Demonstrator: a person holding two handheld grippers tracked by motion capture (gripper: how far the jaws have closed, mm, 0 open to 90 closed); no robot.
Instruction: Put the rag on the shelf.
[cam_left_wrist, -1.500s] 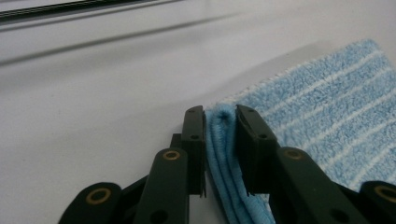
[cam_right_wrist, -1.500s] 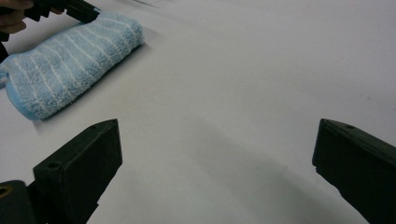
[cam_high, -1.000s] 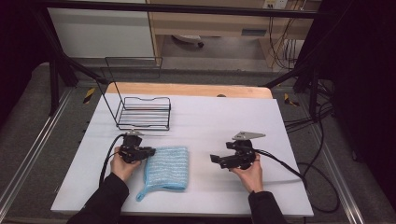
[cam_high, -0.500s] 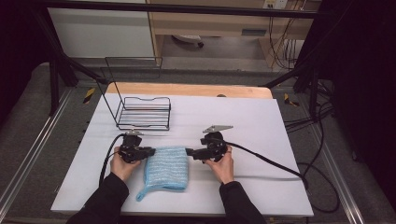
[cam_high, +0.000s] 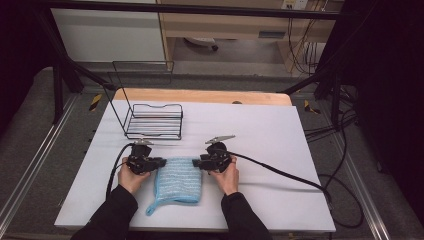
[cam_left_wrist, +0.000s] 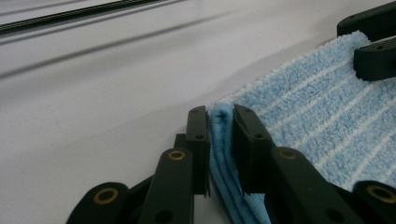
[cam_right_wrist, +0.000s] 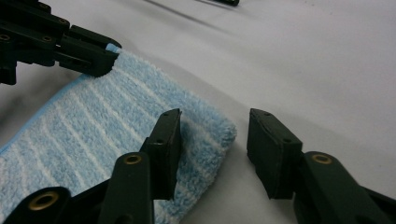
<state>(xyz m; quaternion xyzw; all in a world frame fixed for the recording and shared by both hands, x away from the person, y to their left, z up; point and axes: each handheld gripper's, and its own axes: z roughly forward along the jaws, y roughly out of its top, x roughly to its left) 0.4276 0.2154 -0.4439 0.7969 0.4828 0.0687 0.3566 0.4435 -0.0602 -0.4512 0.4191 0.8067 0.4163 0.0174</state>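
A light blue striped towel (cam_high: 177, 182) lies folded on the white table (cam_high: 280, 130) in front of the person. My left gripper (cam_high: 159, 163) is shut on its far left corner, and the left gripper view shows the folded edge (cam_left_wrist: 222, 116) pinched between the pads. My right gripper (cam_high: 196, 162) is at the far right corner. In the right gripper view its jaws have just been closing and straddle that corner (cam_right_wrist: 219, 130). One finger (cam_right_wrist: 166, 140) rests over the towel (cam_right_wrist: 93, 126) and the other stands beside it on the table, with a gap left.
A black wire basket (cam_high: 152, 120) stands behind the left gripper. A wooden board (cam_high: 200, 95) runs along the table's far edge. The right gripper's cable (cam_high: 280, 172) trails off to the right across the table.
The right gripper has moved left across the table to the towel's far right corner, and its jaws have narrowed around it. The left gripper has kept still on its corner.
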